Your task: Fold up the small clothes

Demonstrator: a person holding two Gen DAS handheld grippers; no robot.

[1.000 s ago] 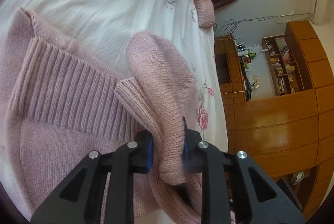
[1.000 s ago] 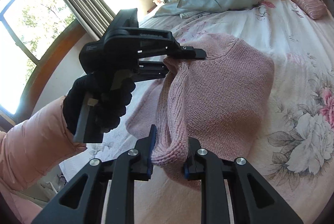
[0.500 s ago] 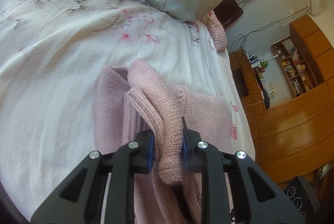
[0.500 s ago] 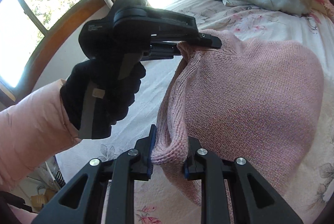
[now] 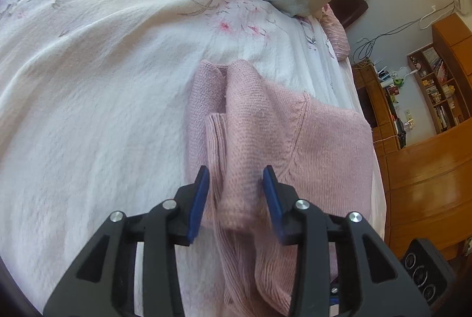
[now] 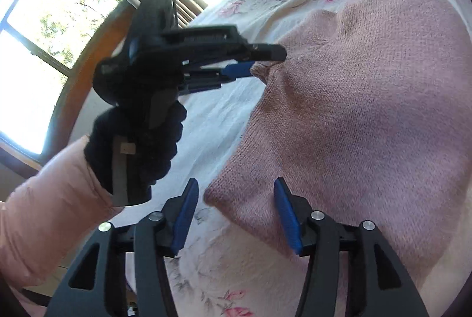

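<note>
both tongs, left tongs (image 5: pixel 236 193) and right tongs (image 6: pixel 233 207), gape wide astride the pink knit sweater (image 6: pixel 368 110) — folded edge released to settle on the bed (image 5: pixel 88 110).

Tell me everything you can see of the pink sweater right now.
The pink sweater is a soft knit with ribbed edging, folded over itself and lying on the floral bedspread. A bunched ribbed fold sits between the left gripper jaws, which stand open; a corner lies between the right gripper jaws, also open.

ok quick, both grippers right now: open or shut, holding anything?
Left gripper: open, pink sweater fold loose between its fingers.
Right gripper: open, holding nothing; the sweater's corner lies between its fingers.
</note>
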